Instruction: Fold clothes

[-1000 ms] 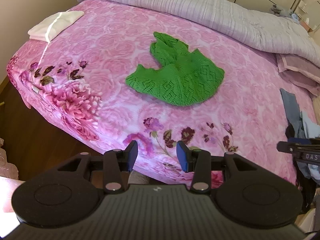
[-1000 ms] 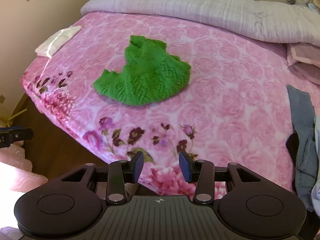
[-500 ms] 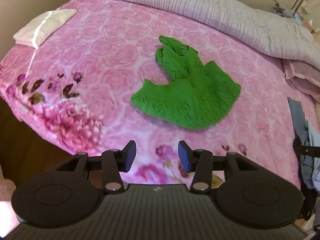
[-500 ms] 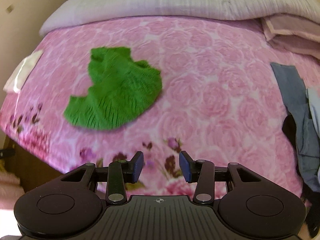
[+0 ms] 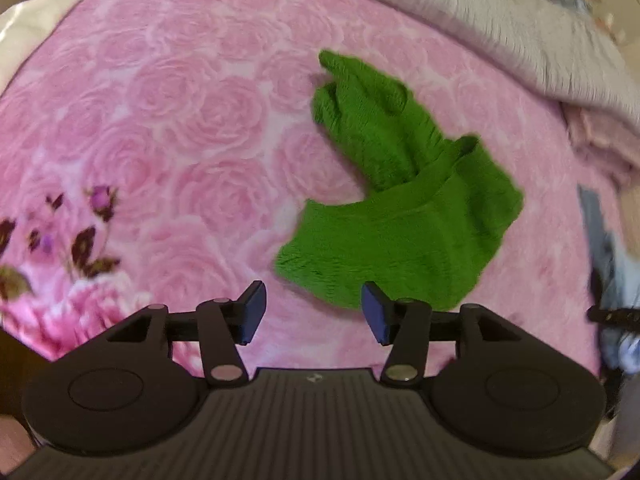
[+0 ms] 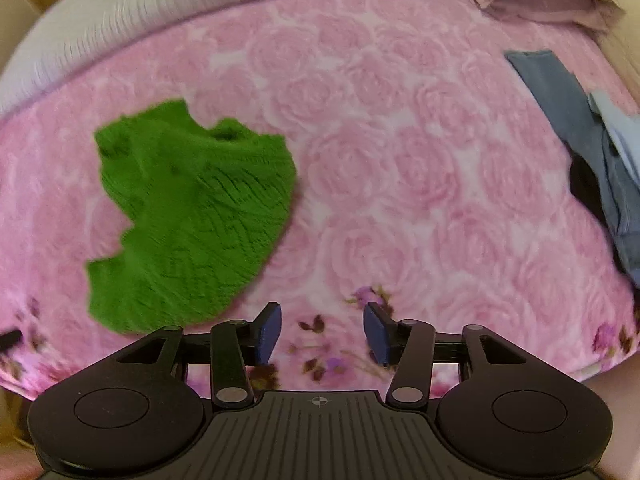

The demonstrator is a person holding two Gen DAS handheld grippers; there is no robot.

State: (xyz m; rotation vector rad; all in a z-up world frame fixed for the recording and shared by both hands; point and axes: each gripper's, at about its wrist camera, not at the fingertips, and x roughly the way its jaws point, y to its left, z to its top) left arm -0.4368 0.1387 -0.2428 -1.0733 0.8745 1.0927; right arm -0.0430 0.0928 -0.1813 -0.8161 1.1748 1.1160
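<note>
green knit, blue clothes right-view only

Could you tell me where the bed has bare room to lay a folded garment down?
The pink rose blanket is bare between the green knit sweater and the blue-grey clothes pile. Another free patch lies left of the sweater, toward the cream cloth. The far edge is crowded by the grey quilt.

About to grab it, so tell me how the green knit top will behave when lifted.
The green knit top lies crumpled in soft folds, so it will likely droop. Its open knit looks light and may stretch or snag. It should drag across the pink blanket rather than slide.
</note>
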